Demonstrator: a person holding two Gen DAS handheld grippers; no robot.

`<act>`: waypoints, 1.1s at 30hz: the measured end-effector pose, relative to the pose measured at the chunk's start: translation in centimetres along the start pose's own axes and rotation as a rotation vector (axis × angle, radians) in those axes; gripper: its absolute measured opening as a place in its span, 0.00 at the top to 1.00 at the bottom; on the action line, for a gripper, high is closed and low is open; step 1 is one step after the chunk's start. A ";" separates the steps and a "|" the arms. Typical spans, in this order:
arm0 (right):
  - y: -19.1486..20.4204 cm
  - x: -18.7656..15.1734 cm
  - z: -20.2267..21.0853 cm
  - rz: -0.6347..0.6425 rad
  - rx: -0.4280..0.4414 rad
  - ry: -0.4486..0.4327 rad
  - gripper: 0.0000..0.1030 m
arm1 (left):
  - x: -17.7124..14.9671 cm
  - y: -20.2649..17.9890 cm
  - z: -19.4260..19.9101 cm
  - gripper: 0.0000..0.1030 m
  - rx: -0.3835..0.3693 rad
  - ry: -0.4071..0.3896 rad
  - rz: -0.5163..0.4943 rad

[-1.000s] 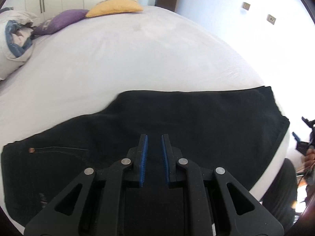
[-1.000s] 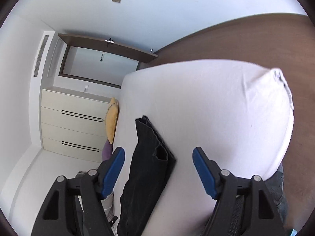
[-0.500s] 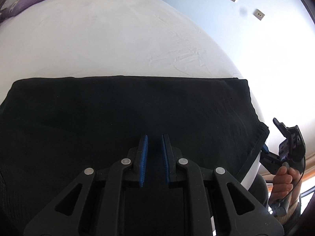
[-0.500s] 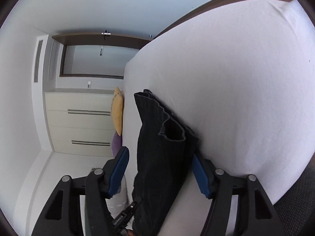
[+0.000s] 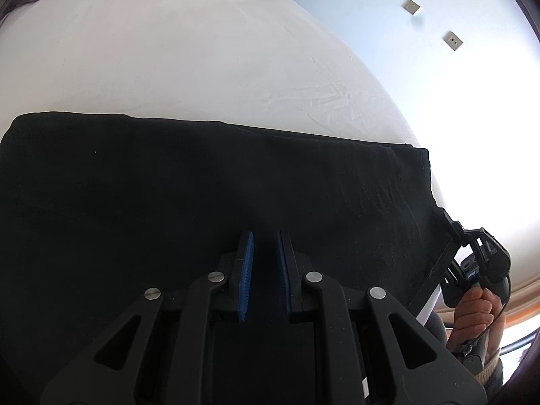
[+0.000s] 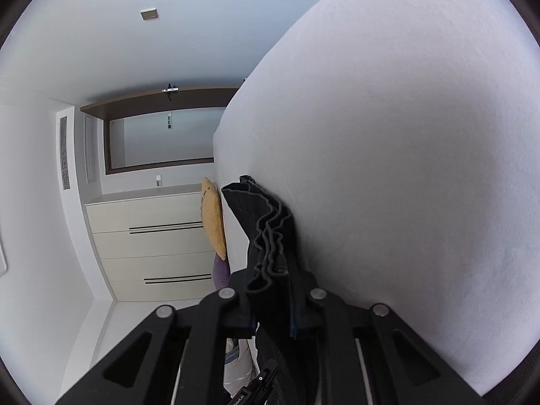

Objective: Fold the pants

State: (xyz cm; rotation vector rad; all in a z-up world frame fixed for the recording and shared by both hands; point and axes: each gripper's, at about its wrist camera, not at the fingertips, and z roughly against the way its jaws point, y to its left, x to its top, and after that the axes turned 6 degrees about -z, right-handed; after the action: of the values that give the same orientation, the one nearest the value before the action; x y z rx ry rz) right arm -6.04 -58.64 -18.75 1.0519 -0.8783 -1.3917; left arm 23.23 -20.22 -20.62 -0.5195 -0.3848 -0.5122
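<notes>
Bright daylight, blown-out glare at right, fisheye-bent edges, sharp focus.

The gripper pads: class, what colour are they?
Blue, clearest on the left gripper pads in the left wrist view.

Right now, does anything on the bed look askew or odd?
Nothing stands out. The pants lie flat on the bed; the right tongs pinch their stacked hem, which is wavy but aligned.
</notes>
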 end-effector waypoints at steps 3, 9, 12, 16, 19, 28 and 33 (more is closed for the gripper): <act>1.1 -0.2 -0.1 0.061 -0.045 -0.013 0.87 | -0.2 0.2 0.1 0.87 -0.013 0.000 0.011; 6.3 -3.0 -0.7 0.307 -0.146 -0.024 0.87 | -1.1 1.5 0.7 0.87 -0.041 -0.012 0.073; 10.4 -7.4 -2.3 0.512 -0.172 0.032 0.87 | -1.9 3.3 2.5 0.87 -0.021 -0.036 0.125; 13.8 -18.8 -6.4 0.904 -0.229 0.238 0.87 | -3.4 6.7 5.8 0.86 -0.033 -0.071 0.216; 11.6 -27.8 -9.9 1.130 -0.298 0.449 0.87 | -4.9 9.5 8.1 0.45 -0.068 -0.125 0.302; 7.0 -32.0 -12.2 1.199 -0.397 0.537 0.88 | -7.3 14.1 9.2 0.12 -0.146 -0.140 0.494; 8.6 -33.0 -10.7 1.223 -0.363 0.491 0.87 | -5.6 13.4 8.0 0.12 -0.249 -0.086 0.515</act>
State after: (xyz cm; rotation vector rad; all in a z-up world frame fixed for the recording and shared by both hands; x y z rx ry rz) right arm 6.02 -26.00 -10.53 0.3600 -0.6461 -0.2108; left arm 24.38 -3.78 -21.79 -0.8531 -0.2553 -0.0372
